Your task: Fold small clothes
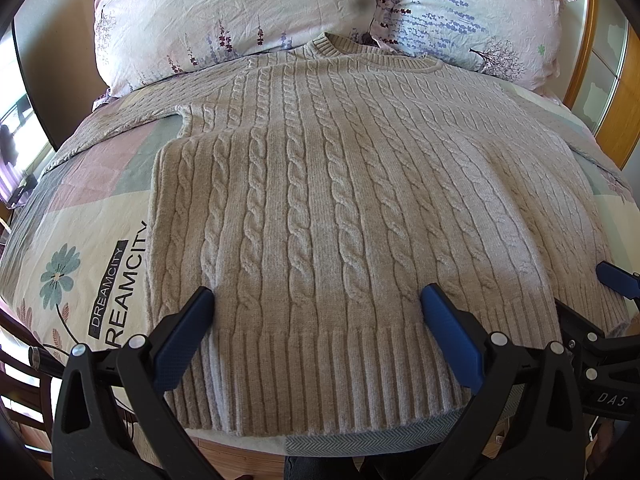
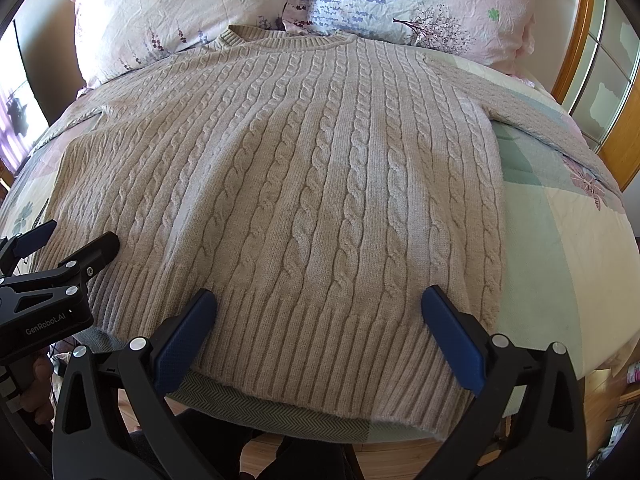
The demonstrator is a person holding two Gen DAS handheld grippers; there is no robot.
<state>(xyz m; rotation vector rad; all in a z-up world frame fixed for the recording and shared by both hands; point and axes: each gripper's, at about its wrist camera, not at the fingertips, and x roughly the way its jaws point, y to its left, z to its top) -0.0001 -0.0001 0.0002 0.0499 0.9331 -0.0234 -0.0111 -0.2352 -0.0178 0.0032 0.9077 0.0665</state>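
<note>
A beige cable-knit sweater (image 1: 320, 184) lies flat on the bed, neck towards the pillows, ribbed hem at the near edge; it also shows in the right wrist view (image 2: 304, 184). Its sleeves spread out to both sides. My left gripper (image 1: 316, 300) is open and empty, fingers hovering over the hem's left part. My right gripper (image 2: 318, 304) is open and empty over the hem's right part. The right gripper's fingers (image 1: 616, 276) show at the right edge of the left wrist view. The left gripper's fingers (image 2: 92, 252) show at the left of the right wrist view.
The bed has a patchwork floral cover (image 1: 92, 216) printed DREAMCITY. Two floral pillows (image 1: 224, 12) lie behind the sweater's neck. A wooden frame with glass (image 2: 600, 80) stands at the right. Wooden floor (image 2: 400, 456) lies below the bed's near edge.
</note>
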